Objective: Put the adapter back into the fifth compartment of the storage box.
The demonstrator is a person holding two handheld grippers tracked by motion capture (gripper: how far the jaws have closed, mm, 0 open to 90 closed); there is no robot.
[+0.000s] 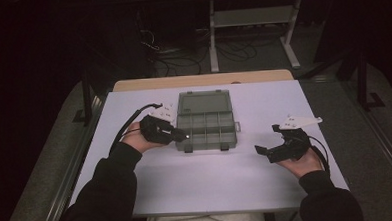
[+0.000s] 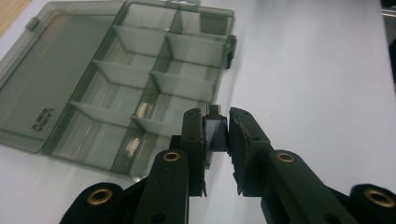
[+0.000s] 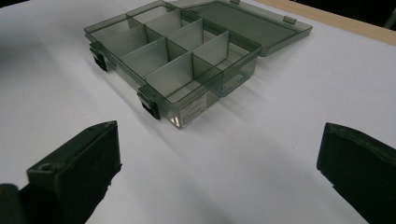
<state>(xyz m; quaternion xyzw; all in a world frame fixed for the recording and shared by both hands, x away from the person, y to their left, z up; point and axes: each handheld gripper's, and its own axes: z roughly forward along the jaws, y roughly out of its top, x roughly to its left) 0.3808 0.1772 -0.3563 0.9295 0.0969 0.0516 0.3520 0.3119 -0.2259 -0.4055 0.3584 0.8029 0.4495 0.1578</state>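
Observation:
A smoky clear compartment box point(image 1: 205, 123) lies open mid-table, its lid point(image 1: 203, 101) flat behind it and its compartments point(image 2: 154, 79) looking empty. My left gripper point(image 1: 184, 136) is at the box's front left corner, shut on a small black glossy block point(image 2: 215, 134) with a metallic end. In the left gripper view, that gripper point(image 2: 215, 116) holds the block just over the box's edge. My right gripper point(image 1: 268, 139) stands open to the right of the box, apart from it. The right gripper view shows its jaws point(image 3: 219, 130) wide apart with nothing between them, facing the box point(image 3: 173, 51).
The white tabletop point(image 1: 212, 175) has free room in front of and to the right of the box. Two black latches point(image 3: 150, 106) stick out from the box's front wall. A wooden strip point(image 1: 202, 80) runs along the far edge; cables and stand legs point(image 1: 213, 39) lie beyond.

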